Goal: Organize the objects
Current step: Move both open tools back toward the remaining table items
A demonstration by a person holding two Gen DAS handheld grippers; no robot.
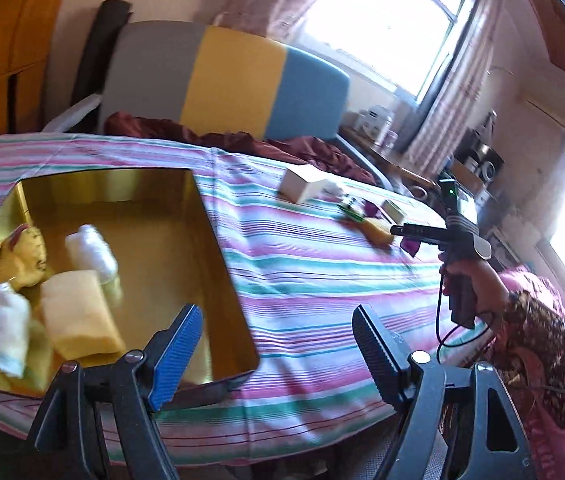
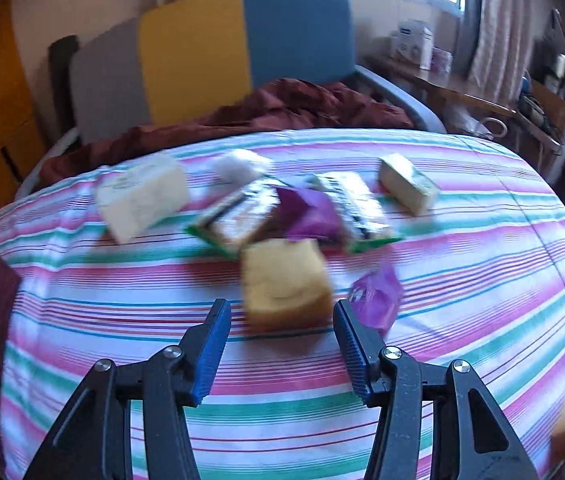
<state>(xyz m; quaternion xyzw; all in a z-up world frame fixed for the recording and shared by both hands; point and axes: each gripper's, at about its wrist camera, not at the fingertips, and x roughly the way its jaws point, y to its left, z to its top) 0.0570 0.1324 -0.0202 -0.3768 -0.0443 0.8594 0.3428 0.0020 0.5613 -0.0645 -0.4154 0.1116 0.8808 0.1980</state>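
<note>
Partly done, judging by the layout. Already inside the gold tin (image 1: 114, 200), at its left end: two white rolls, a yellow block (image 1: 78, 316) and a yellow cloth. Still loose on the striped bed (image 2: 462, 280), right of the tin: a yellow sponge block (image 2: 286, 288), purple wrappers, green packets, white boxes. Left gripper (image 1: 278, 344) fingers spread, empty. Right gripper (image 2: 282, 344) fingers apart, just short of the sponge block, nothing pinched.

Left gripper (image 1: 278, 354) hung with jaws wide apart and nothing between, gold tin (image 1: 186, 248) on the striped sheet (image 1: 322, 264) held rolled white cloths and a yellow sponge (image 1: 78, 316), person's hand (image 1: 478, 280) gripped the other tool.
</note>
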